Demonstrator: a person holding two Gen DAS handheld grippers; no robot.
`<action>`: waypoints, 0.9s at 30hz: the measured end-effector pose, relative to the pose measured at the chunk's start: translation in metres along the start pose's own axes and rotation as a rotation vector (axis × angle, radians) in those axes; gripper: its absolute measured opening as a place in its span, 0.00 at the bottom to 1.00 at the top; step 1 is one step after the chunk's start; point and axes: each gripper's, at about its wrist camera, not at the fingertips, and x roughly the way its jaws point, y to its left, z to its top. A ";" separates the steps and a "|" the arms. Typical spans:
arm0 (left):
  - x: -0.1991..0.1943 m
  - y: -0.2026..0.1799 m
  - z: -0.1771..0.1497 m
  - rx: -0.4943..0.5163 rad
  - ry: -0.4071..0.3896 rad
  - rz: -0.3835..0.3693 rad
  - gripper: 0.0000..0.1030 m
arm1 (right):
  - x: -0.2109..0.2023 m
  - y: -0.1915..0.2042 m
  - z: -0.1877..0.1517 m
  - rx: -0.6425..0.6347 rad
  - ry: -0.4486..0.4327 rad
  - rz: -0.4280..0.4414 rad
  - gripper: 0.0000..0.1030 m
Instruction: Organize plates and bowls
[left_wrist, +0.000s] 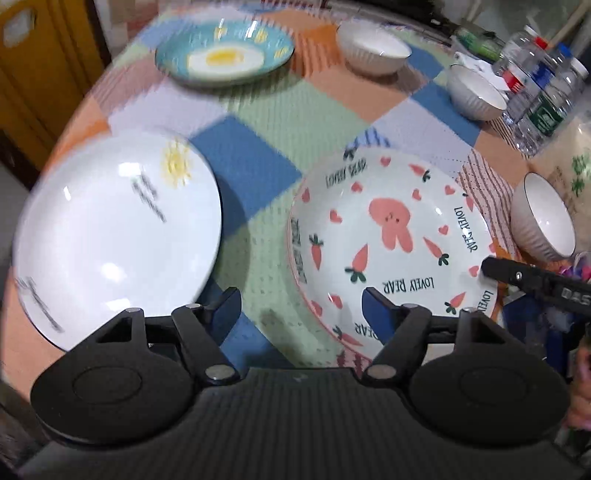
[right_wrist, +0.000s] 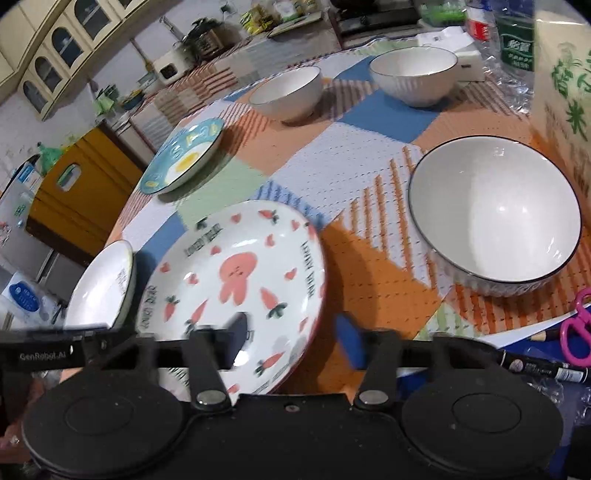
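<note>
Left wrist view: the left gripper (left_wrist: 300, 312) hangs with its jaws apart over bare tablecloth (left_wrist: 258, 147), holding nothing — the white plate (left_wrist: 114, 236) sits near the table's left edge, the rabbit plate (left_wrist: 391, 243) just right of the fingers. The blue egg plate (left_wrist: 225, 51) and three white bowls lie toward the far edge, beside water bottles (left_wrist: 539, 85).

Right wrist view: the right gripper (right_wrist: 295, 338) straddles the rabbit plate's near rim, one finger over the plate, one outside, not visibly clamped. A large white bowl (right_wrist: 495, 218) stands to the right — pink scissors (right_wrist: 578, 332) and a marker (right_wrist: 543, 367) at the near edge.
</note>
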 end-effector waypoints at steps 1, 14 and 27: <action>0.003 0.005 -0.001 -0.029 0.016 -0.016 0.59 | -0.001 -0.003 -0.001 0.006 -0.017 -0.005 0.21; 0.029 0.004 -0.002 -0.064 0.015 -0.109 0.17 | 0.028 -0.029 -0.004 0.093 -0.004 0.110 0.13; 0.002 -0.014 0.021 0.047 -0.039 -0.050 0.20 | 0.010 -0.022 0.003 -0.019 -0.097 0.159 0.16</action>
